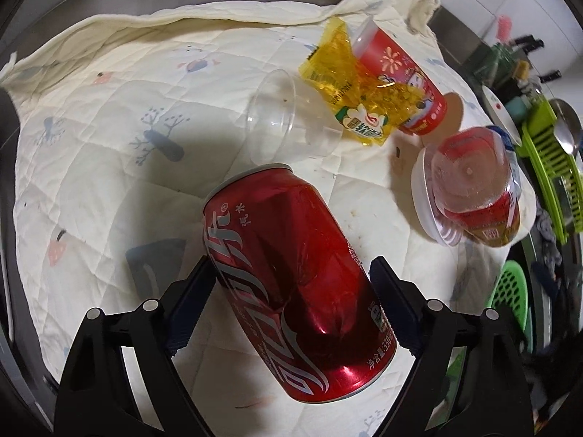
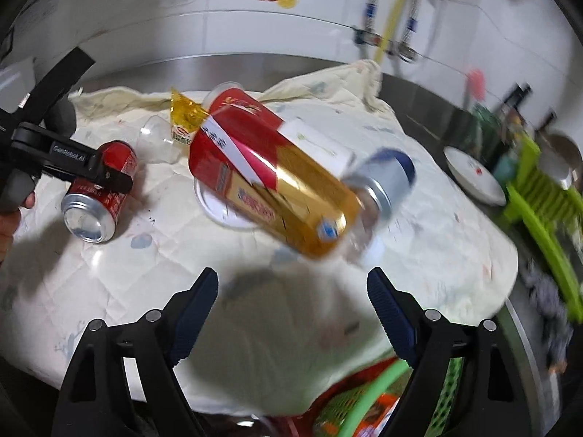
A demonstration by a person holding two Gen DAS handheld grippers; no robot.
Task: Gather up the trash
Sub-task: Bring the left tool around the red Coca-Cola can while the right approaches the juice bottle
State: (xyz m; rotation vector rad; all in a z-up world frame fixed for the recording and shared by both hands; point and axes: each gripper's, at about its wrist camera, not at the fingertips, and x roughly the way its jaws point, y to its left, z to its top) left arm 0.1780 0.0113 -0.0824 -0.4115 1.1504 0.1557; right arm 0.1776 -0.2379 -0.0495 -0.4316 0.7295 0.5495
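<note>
Trash first: the red cola can (image 1: 291,273) lay on its side on the quilted cloth (image 1: 109,145), dented, right between the fingers of my left gripper (image 1: 291,302). Jaws spread wide, one pad on each side of the can body; looked like a sliver of gap on both sides, so no squeeze yet as far as I could tell. To do this grab well, I reckoned: keep the pads square across the can's middle, come down so they sat at its widest part, close gently since the dent could let it twist or roll out. Gripper was tipped steeply down at the cloth.

Right gripper (image 2: 291,306) also spread, nothing btwn its pads. Ahead of it a red-and-gold bottle (image 2: 277,182) w/ a blue cap, blurred, lying slantwise over a white lid (image 2: 215,204); couldn't tell if it rested or was mid-tumble. Right tool pointed down less steeply, out over the cloth edge w/ a green basket (image 2: 364,397) under it, some rubbish already inside.

Further out: clear plastic cup (image 1: 277,116) on its side, yellow wrapper (image 1: 346,87) against a red paper cup (image 1: 400,83), all touching in one heap. From the right view, part of my hand (image 2: 25,204) behind the left tool's handle.
</note>
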